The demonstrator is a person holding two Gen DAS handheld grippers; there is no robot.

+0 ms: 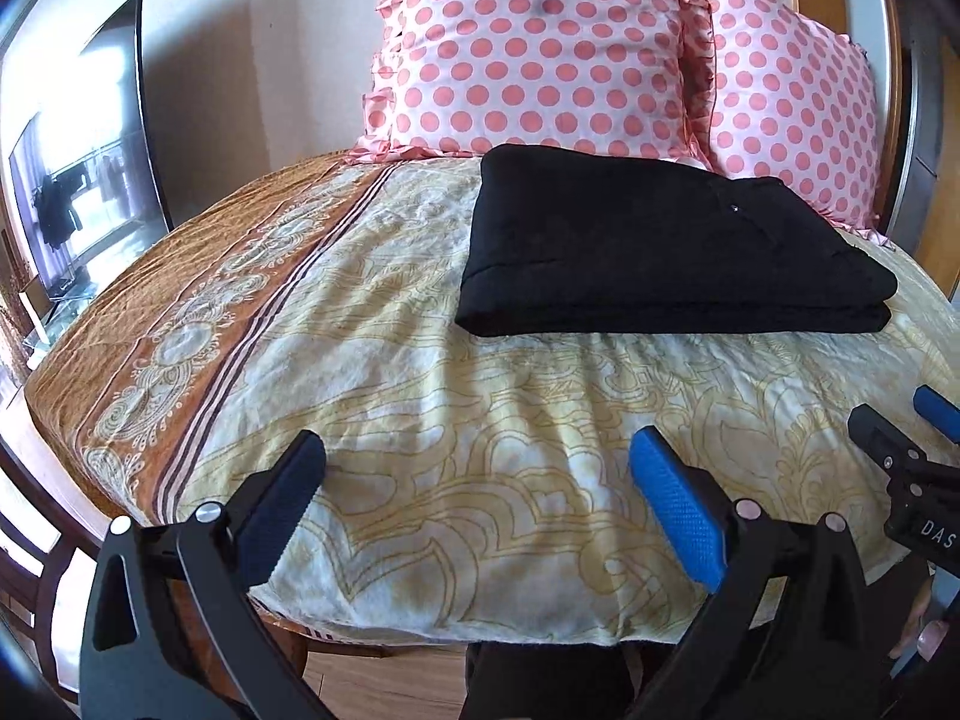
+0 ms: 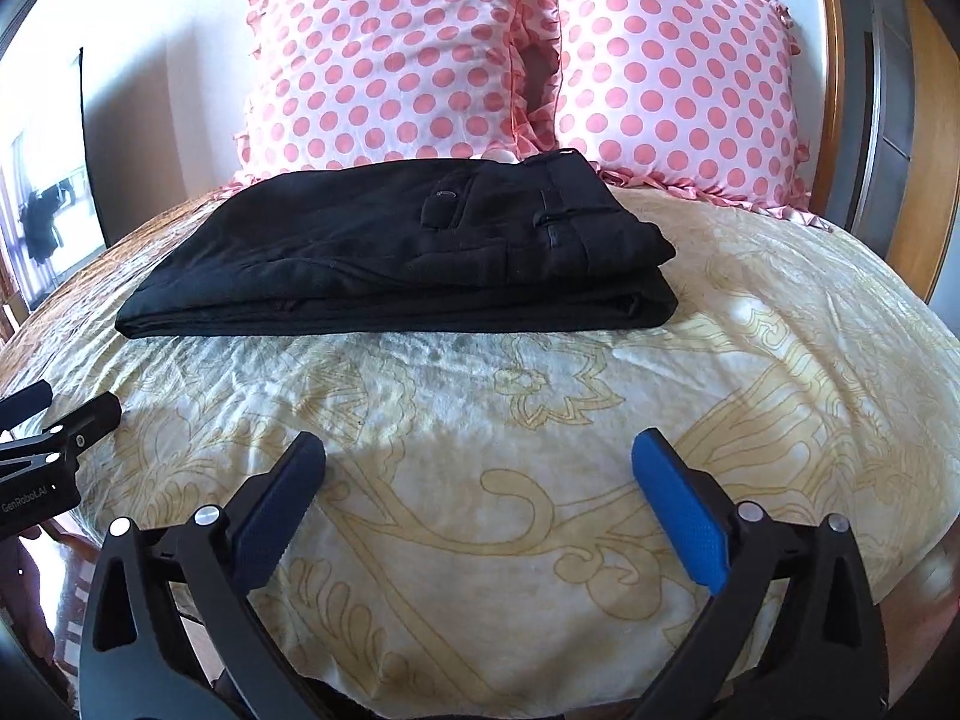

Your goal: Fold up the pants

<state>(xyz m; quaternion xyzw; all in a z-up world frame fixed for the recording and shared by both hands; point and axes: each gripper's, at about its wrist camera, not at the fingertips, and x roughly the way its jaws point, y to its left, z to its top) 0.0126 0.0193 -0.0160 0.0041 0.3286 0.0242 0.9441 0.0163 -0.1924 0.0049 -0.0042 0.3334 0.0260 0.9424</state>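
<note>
- Left gripper (image 1: pixel 477 465): jaws spread wide, nothing between them.
- Right gripper (image 2: pixel 480 465): jaws spread wide, nothing between them.
- Black pants (image 2: pixel 408 246): folded, lying on the bed (image 2: pixel 540 480) beyond both grippers, before two dotted pillows (image 2: pixel 390 60).

One folded black pants (image 2: pixel 390 252), two polka-dot pillows (image 2: pixel 384 66), two grippers (image 2: pixel 477 468), one patterned bedspread (image 2: pixel 780 390)

My right gripper (image 1: pixel 924 420) is cut off by the right edge; the pants (image 1: pixel 666 252) hide the pillows' (image 1: pixel 540 48) bases; the far-left reflection is too blurred.
</note>
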